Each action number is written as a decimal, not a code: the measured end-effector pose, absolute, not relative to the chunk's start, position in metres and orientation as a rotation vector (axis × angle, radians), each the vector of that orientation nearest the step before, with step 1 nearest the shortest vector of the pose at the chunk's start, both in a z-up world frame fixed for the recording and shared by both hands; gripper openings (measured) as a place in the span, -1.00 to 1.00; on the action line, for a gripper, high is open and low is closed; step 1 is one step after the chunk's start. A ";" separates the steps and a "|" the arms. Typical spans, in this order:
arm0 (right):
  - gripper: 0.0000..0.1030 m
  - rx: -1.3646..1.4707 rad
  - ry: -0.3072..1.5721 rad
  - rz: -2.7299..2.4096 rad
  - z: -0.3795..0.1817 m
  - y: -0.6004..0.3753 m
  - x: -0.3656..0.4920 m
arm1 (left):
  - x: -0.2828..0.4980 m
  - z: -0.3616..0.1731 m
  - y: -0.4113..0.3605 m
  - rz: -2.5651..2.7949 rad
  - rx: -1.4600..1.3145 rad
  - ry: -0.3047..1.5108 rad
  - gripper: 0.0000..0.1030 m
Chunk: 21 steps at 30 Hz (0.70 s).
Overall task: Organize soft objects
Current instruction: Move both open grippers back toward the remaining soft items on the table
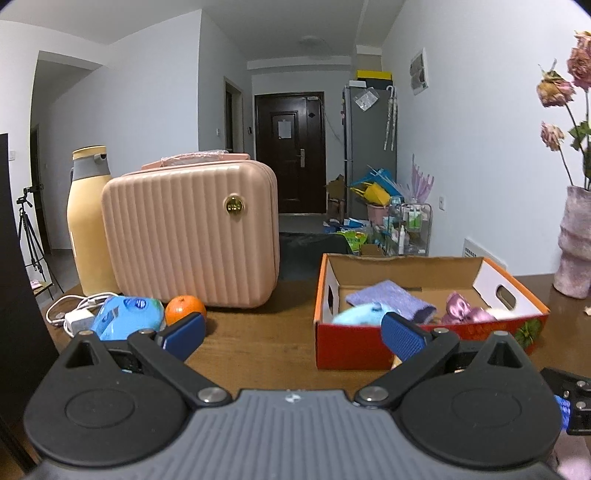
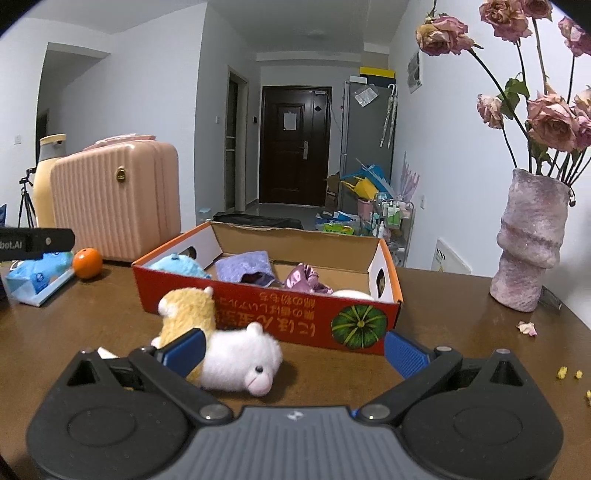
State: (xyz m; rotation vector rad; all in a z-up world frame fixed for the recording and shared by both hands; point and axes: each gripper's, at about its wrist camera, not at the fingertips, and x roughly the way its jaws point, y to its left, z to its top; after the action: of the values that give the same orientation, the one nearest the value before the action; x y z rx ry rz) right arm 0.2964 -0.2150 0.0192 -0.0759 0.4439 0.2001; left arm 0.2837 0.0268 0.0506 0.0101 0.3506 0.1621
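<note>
Both grippers, left (image 1: 293,334) and right (image 2: 293,350), are held spread and empty; the plush toy (image 2: 236,360), lower centre, is framed for boxing in the cardboard box (image 2: 273,317).

White walls (image 1: 140,110) and a white ceiling (image 1: 288,26) frame a hallway that runs to a dark brown door (image 1: 290,153) at centre frame. A grey cabinet (image 1: 369,147) stands right of the door, with a cluttered wire cart (image 1: 413,227) lower down beside it. A tripod (image 1: 29,236) stands at the left edge. A brown wooden table (image 2: 74,332) fills the lower frame.
</note>
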 end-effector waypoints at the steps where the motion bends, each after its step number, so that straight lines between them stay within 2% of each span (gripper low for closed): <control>1: 1.00 -0.075 0.443 0.203 0.019 -0.215 0.292 | 0.280 0.050 0.026 0.161 0.011 0.352 1.00; 21: 1.00 -0.131 0.411 0.228 0.015 -0.205 0.216 | 0.198 0.028 0.024 0.116 0.007 0.413 1.00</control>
State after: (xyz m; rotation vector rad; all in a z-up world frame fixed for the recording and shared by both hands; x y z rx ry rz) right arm 0.2165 -0.2050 0.0145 -0.1310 0.4109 0.2282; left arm 0.1975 0.0238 0.0280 0.0068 0.4129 0.1155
